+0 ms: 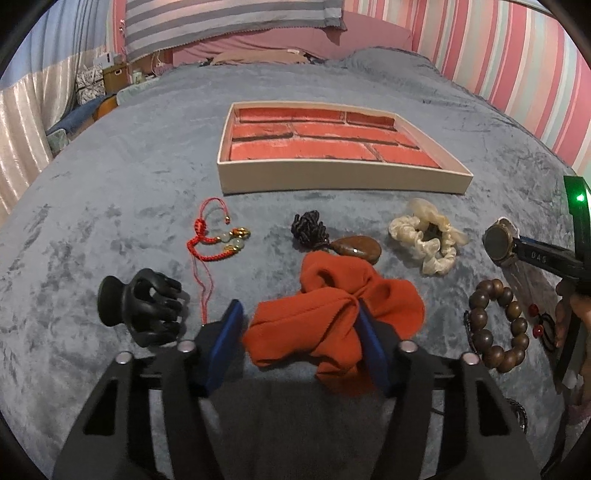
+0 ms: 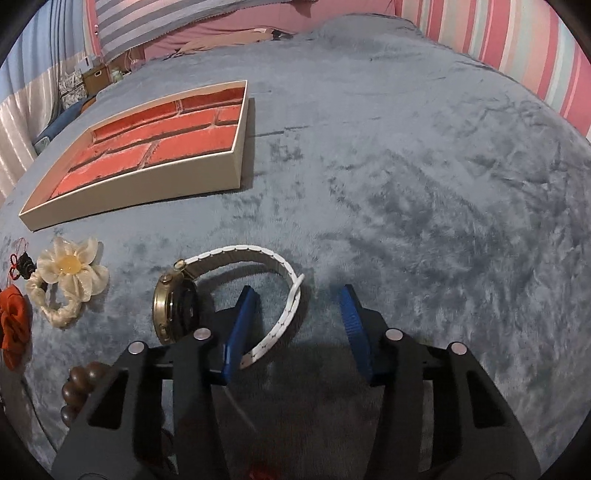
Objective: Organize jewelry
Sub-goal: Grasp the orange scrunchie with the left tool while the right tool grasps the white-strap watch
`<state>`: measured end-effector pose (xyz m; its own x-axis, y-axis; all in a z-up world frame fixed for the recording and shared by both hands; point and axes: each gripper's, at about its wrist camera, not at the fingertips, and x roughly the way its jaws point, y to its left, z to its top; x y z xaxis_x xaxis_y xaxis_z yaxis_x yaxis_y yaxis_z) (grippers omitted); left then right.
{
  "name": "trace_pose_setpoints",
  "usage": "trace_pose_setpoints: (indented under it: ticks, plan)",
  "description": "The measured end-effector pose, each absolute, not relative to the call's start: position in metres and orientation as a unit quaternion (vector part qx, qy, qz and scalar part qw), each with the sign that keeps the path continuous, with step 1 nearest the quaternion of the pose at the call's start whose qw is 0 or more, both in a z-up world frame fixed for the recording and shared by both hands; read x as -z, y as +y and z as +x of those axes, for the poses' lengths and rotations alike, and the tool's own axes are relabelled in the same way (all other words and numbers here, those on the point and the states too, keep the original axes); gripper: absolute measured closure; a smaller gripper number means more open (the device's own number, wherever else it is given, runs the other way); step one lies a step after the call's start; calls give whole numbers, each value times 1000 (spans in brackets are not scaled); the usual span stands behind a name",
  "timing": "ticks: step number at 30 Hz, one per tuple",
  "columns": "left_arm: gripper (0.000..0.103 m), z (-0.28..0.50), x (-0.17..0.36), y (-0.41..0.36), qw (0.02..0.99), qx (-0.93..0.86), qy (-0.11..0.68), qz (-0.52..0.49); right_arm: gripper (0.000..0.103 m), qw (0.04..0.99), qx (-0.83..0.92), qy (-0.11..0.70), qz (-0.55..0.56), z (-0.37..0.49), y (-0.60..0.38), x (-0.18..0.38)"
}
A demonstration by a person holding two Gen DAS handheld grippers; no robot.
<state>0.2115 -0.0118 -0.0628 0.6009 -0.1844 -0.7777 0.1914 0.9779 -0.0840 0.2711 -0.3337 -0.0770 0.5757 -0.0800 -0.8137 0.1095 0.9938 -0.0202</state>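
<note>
In the left wrist view the left gripper (image 1: 301,325) is spread wide, its blue fingers (image 1: 227,343) on either side of an orange fabric bow (image 1: 332,325) that lies on the grey-blue bed cover (image 1: 110,229); whether the pads press the cloth cannot be told. Just left of that gripper a black claw clip (image 1: 142,312) rests on the cover. To the right lies a brown wooden bead bracelet (image 1: 496,326), with a small red-beaded black cord (image 1: 543,326) beside it. A little farther out, in a row, lie a red cord bracelet (image 1: 218,236) with pale and gold beads, a brown teardrop pendant (image 1: 356,250) on a dark braided cord, and a cream scrunchie (image 1: 426,240).

In the right wrist view the right gripper (image 2: 299,325) is released, jaws apart, with nothing clasped. The white strap of a brass-cased watch (image 2: 173,310) curves between its fingers, the left finger (image 2: 240,328) standing inside the loop; the watch rests on its edge on the cover.

Beyond everything sits the cream jewelry tray (image 1: 343,179), its red-lined compartments holding nothing, well apart from both grippers. A striped pillow (image 1: 229,22) lies at the head of the bed.
</note>
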Motion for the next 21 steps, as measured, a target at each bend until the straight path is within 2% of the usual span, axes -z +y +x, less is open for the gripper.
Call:
trace_pose_setpoints:
  ticks: [6, 11, 13, 21]
  plan:
    - [66, 221, 63, -16, 890, 113, 441, 3, 72, 888, 48, 456, 12, 274, -334, 76]
    - [73, 221, 65, -15, 891, 115, 439, 6, 82, 890, 43, 455, 0, 275, -331, 77]
    - [75, 219, 64, -14, 892, 118, 436, 6, 89, 890, 41, 454, -8, 278, -327, 78]
    - [81, 215, 50, -1, 897, 109, 429, -13, 94, 899, 31, 437, -3, 278, -324, 68]
